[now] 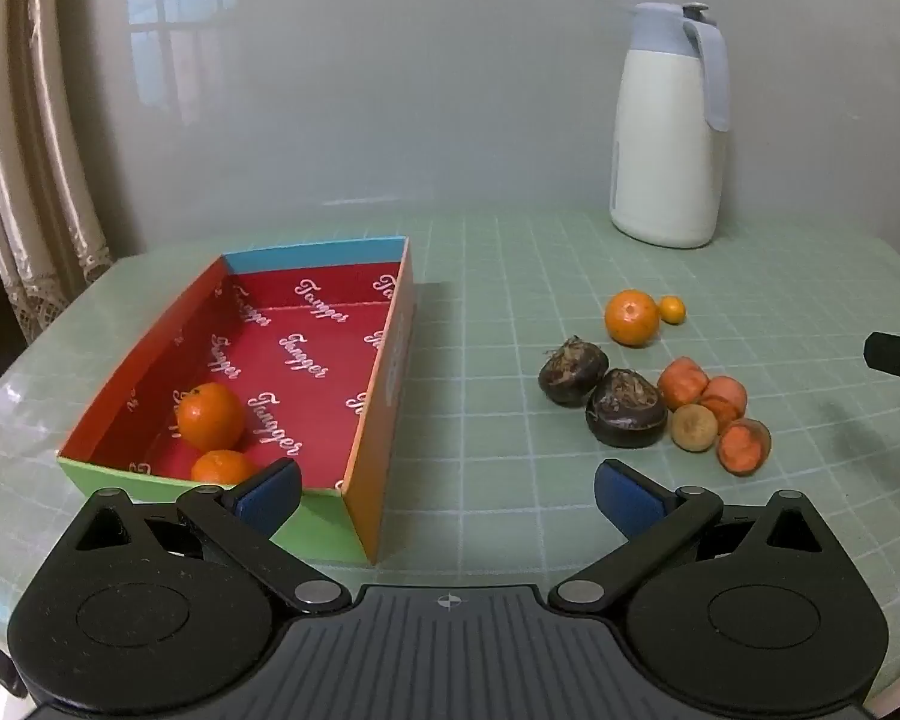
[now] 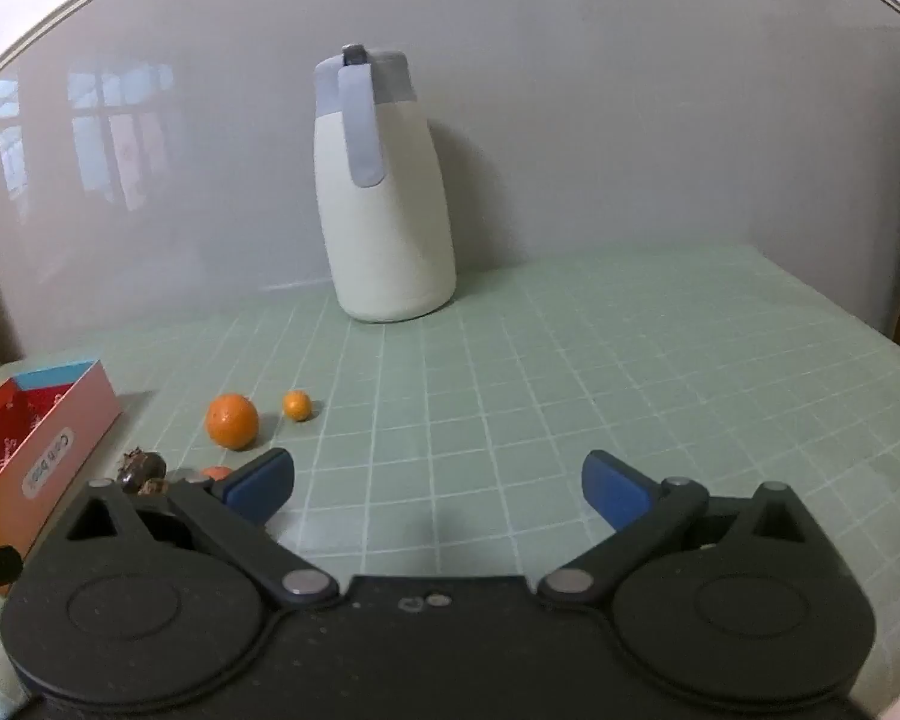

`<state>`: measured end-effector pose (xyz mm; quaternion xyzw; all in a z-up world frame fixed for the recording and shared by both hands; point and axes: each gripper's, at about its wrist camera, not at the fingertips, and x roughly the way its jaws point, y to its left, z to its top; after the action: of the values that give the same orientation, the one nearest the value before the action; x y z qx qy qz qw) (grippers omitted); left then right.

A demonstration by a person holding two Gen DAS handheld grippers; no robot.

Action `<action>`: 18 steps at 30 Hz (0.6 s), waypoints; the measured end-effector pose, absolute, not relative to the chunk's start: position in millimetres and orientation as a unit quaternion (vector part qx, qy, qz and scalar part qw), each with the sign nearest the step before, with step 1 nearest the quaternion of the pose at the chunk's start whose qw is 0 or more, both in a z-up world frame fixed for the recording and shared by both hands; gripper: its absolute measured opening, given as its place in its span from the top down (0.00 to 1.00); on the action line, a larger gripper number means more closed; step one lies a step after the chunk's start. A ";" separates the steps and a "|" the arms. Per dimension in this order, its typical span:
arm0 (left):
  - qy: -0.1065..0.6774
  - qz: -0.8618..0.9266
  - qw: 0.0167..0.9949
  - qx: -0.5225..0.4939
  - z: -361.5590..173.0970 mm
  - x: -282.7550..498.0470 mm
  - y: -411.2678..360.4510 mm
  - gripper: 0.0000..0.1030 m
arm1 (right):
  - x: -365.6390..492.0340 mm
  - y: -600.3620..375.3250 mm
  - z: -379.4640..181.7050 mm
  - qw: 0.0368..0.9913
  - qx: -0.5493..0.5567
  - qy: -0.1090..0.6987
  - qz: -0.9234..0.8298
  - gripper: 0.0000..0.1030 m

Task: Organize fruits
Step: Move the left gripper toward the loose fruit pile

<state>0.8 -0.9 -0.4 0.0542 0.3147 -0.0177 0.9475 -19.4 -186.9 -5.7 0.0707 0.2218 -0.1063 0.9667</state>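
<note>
We read "Tanger" in white script repeated across the red lining of the open box (image 1: 306, 360), and on its outer side, in the right wrist view, a label whose words we cannot make out for sure. The box lies on the left of the green grid mat (image 1: 510, 312), its long axis running from near to far, with the blue end wall farthest. Two oranges (image 1: 211, 415) rest touching in its near left corner.

To the right, well apart from the box, a loose orange (image 1: 631, 317) sits just beside a tiny kumquat (image 1: 672, 309). Nearer lie two dark water chestnuts (image 1: 573, 373), side by side, with carrot pieces (image 1: 682, 383) and a small brown fruit (image 1: 695, 427) touching in a cluster.

A white jug with a grey lid (image 1: 669, 132) stands upright at the far right.

Our left gripper (image 1: 447, 489) is spread wide, holding nothing, above the box's near right corner. Our right gripper (image 2: 438, 483) is likewise wide apart and empty over bare mat.
</note>
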 end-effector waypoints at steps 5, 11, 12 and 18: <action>0.308 -0.032 0.948 0.069 -2.3 1.9 -10.8 0.00 | -27.7 -189.1 -12.8 0.968 0.087 0.214 -0.100 0.00; 0.303 -0.071 0.948 0.064 -8.7 3.2 -22.8 0.00 | -38.5 -192.8 -12.8 0.970 0.084 0.205 -0.101 0.00; 0.303 -0.079 0.948 0.062 -9.6 3.8 -24.3 0.00 | -39.8 -193.8 -13.0 0.970 0.084 0.205 -0.101 0.00; 0.322 -0.095 0.937 0.096 -16.0 7.2 -44.5 0.01 | -46.2 -200.6 -11.3 0.969 0.100 0.201 -0.103 0.00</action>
<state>7.2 -44.5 -16.0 0.0960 0.3217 -0.0947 0.9372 -46.2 -200.6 -11.3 0.1000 0.2008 -0.1030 0.9691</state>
